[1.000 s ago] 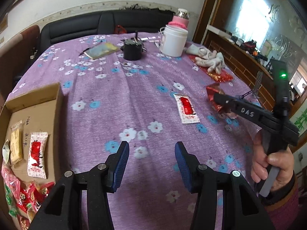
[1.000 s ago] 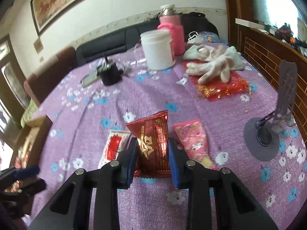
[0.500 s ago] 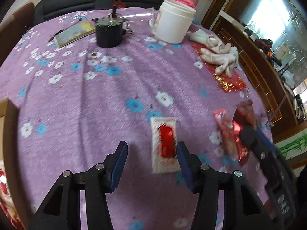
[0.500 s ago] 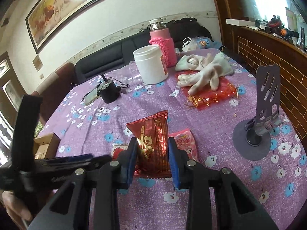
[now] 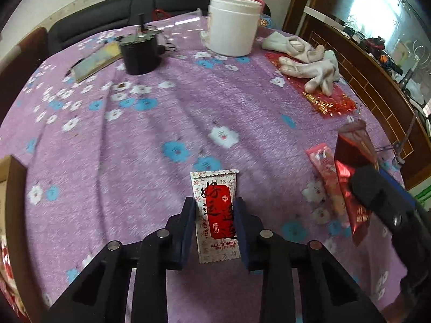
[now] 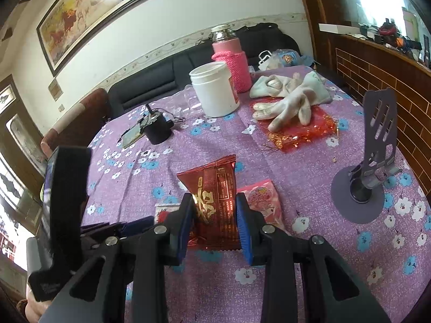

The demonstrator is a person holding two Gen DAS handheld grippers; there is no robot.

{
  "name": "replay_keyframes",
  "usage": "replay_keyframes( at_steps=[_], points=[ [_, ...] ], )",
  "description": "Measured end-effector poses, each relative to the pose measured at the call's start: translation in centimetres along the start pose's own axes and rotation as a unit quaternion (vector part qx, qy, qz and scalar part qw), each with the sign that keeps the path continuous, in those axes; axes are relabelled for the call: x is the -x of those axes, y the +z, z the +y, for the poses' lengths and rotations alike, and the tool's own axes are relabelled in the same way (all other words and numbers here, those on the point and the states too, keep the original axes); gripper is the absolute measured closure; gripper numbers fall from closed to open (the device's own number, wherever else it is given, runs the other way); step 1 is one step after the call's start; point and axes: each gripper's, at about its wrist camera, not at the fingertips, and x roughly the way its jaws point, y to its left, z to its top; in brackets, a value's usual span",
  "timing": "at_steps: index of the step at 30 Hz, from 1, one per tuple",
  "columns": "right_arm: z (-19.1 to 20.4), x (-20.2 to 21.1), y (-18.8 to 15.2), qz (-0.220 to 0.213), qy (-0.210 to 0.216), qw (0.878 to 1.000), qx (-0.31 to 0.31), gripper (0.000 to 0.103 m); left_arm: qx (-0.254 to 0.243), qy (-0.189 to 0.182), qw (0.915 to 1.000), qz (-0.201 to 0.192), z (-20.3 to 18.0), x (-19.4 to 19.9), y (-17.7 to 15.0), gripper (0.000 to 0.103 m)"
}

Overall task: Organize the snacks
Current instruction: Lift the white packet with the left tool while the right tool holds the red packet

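Note:
A white packet with a red label (image 5: 212,185) lies on the purple flowered cloth. My left gripper (image 5: 214,204) is closing on it, one pad against each long edge. My right gripper (image 6: 214,202) is shut on a dark red foil packet (image 6: 212,177), held upright just above the cloth. In the left wrist view this red packet (image 5: 350,145) shows at the right. A pink packet (image 6: 262,202) lies on the cloth just right of it. The cardboard box (image 5: 13,177) shows only its edge at the far left.
Farther back stand a white jar (image 5: 233,27), a pink-sleeved flask (image 6: 229,56) and a black cup (image 5: 138,51). Pale gloves (image 5: 309,62) rest on a red foil bag at the back right. A grey phone stand (image 6: 374,167) stands at the right edge.
My left gripper moved from beside the box to the white and red packet and drew its jaws in around it. The right gripper stayed put with the red packet.

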Motion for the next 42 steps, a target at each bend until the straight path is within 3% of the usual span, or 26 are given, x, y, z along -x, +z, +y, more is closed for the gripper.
replay_keyframes(
  at_steps=[6, 12, 20, 30, 37, 42],
  points=[
    [2.5, -0.8, -1.2, 0.024, 0.019, 0.999, 0.038, 0.073, 0.013, 0.009, 0.9998, -0.01, 3.9, 2.6, -4.1, 0.074],
    [6.4, -2.5, -3.9, 0.09, 0.069, 0.99, 0.082, 0.073, 0.035, 0.007, 0.9983, -0.047, 7.2, 5.0, -8.4, 0.074],
    [8.9, -4.5, -6.4, 0.116, 0.014, 0.98, 0.161, 0.072, 0.018, 0.01, 0.9969, -0.075, 7.1, 4.9, -8.8, 0.072],
    [11.1, -4.4, -7.5, 0.085, -0.046, 0.972, 0.215, 0.072, 0.017, 0.028, 0.9954, -0.09, 7.8, 4.8, -8.9, 0.073],
    [10.9, -4.4, -7.6, 0.085, -0.041, 0.973, 0.211, 0.072, 0.015, 0.042, 0.9942, -0.098, 7.6, 4.8, -9.0, 0.073],
    [9.3, -3.8, -6.4, 0.083, -0.013, 0.982, 0.168, 0.073, 0.021, 0.029, 0.9949, -0.094, 8.0, 4.9, -8.8, 0.073]
  ],
)
